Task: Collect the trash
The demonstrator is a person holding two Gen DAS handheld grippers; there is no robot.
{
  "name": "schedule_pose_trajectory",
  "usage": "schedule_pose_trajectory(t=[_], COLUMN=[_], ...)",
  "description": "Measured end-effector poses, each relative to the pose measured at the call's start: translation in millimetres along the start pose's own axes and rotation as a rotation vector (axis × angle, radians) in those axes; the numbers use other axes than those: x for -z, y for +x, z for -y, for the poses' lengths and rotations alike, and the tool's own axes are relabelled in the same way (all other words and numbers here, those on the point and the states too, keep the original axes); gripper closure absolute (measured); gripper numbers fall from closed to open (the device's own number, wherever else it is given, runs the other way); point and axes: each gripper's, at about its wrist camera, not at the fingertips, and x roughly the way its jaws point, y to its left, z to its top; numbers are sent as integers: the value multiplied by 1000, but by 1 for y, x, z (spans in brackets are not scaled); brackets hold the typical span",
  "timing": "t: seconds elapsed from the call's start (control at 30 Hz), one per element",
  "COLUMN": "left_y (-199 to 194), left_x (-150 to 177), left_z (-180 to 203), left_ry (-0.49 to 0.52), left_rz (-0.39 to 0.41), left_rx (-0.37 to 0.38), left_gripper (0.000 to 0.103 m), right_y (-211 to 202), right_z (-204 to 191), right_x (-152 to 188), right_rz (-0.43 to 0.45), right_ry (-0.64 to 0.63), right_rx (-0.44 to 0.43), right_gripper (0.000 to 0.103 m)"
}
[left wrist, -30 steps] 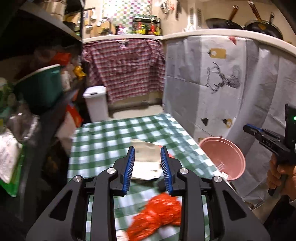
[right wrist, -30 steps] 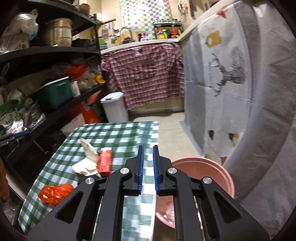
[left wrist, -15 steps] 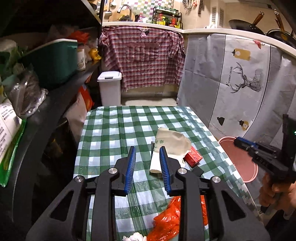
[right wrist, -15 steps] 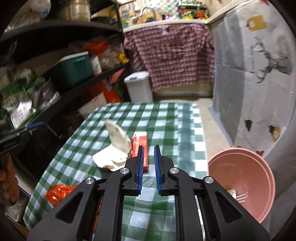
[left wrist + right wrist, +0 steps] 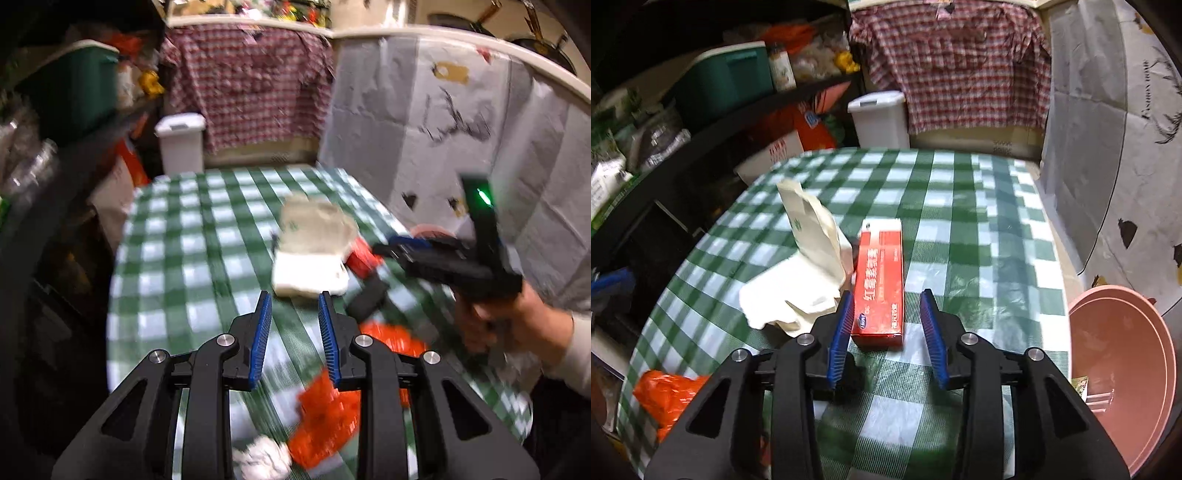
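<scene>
While tilted down, right tongs (image 5: pixel 887 306) opening astride red box (image 5: pixel 881 284); left tongs (image 5: pixel 294 311) parted, empty

Right claw (image 5: pixel 886 317) opening, nearer red box (image 5: pixel 881 284)

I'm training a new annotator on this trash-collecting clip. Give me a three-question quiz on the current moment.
1. True or false: the right gripper is clamped on the red box.
2. Which lies nearest the left gripper? A) the white paper bag B) the pink basin C) the white lidded bin
3. Fill in: the crumpled plastic bag on the checked tablecloth is ____ in colour.

Key
1. False: its jaws are opening, with the box's near end between them, not pressed.
2. A
3. Orange
</scene>
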Motion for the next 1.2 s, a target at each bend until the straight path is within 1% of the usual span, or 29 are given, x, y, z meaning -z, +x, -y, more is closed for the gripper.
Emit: schedule_pose_trajectory(t=[0.07,0.13,0.23,0.27,0.3,0.33,0.37,0.4,0.47,0.63,0.73,0.83,0.93,1.03,1.2], left_y=[6,10,14,17,18,20,20,19,15,-2,-11,-22,-31,-37,-46], left_x=[13,24,34,37,38,39,39,39,37,28,22,15,6,-2,-11], left_z=[7,14,20,20,20,21,21,23,25,31,32,33,31,30,34], left_ry=[36,71,97,100,103,105,109,119,131,151,149,133,89,50,10], left_rz=[-41,-74,-105,-121,-134,-148,-151,-147,-138,-90,-61,-26,6,33,78], left_rx=[35,64,94,97,95,102,107,114,126,121,108,85,45,22,-15], left_gripper=[74,63,63,64,79,84,85,88,91,92,92,92,92,92,92], right_y=[9,16,27,30,31,31,30,27,19,-9,-34,-63,-91,-122,-166], right_z=[-2,-5,-5,-5,-5,-6,-6,-7,-4,1,3,4,3,2,3], right_x=[0,0,0,1,1,2,2,2,1,1,2,1,-3,-8,-3], right_rz=[-31,-56,-85,-92,-97,-96,-94,-86,-71,-46,-21,10,40,81,137], right_ry=[-2,-18,-9,-8,-9,-12,-15,-18,-10,0,-1,-15,-16,-23,-50], right_rx=[-11,0,12,16,17,20,25,37,42,48,58,66,73,71,81], right_gripper=[62,62,62,64,68,68,69,69,69,69,69,69,69,69,69])
